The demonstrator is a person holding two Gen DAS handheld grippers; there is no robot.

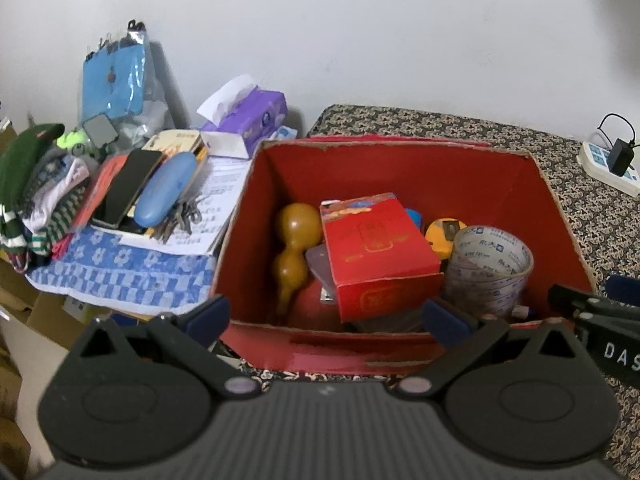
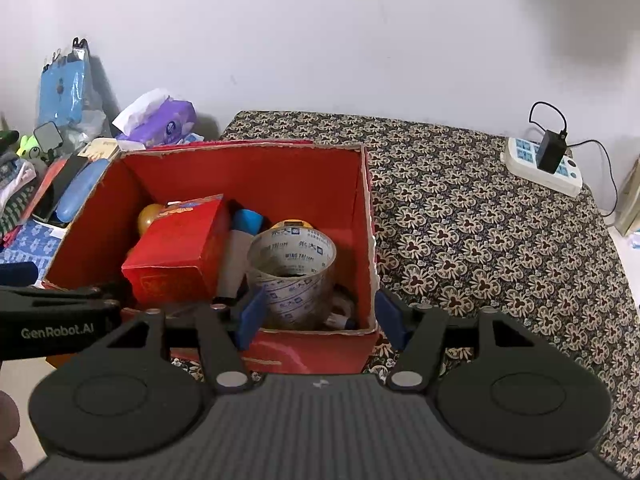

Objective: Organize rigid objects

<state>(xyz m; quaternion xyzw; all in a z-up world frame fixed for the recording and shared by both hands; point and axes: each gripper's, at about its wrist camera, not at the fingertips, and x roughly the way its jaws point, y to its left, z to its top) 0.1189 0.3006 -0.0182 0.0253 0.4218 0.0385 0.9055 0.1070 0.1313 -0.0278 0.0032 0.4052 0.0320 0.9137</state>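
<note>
one red carton [image 1: 472, 184], one tape roll [image 2: 291, 268], one gourd [image 1: 294, 240], one tissue pack [image 1: 250, 118]

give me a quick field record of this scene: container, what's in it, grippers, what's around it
container: open red cardboard box on a floral patterned cloth
contents: small red carton, clear packing tape roll, tan gourd, yellow round item, partly hidden
left gripper: open, empty, at the box's near edge
right gripper: open, empty, at the box's near right corner
left of box: purple tissue pack, blue glasses case
right of box: white power strip
</note>
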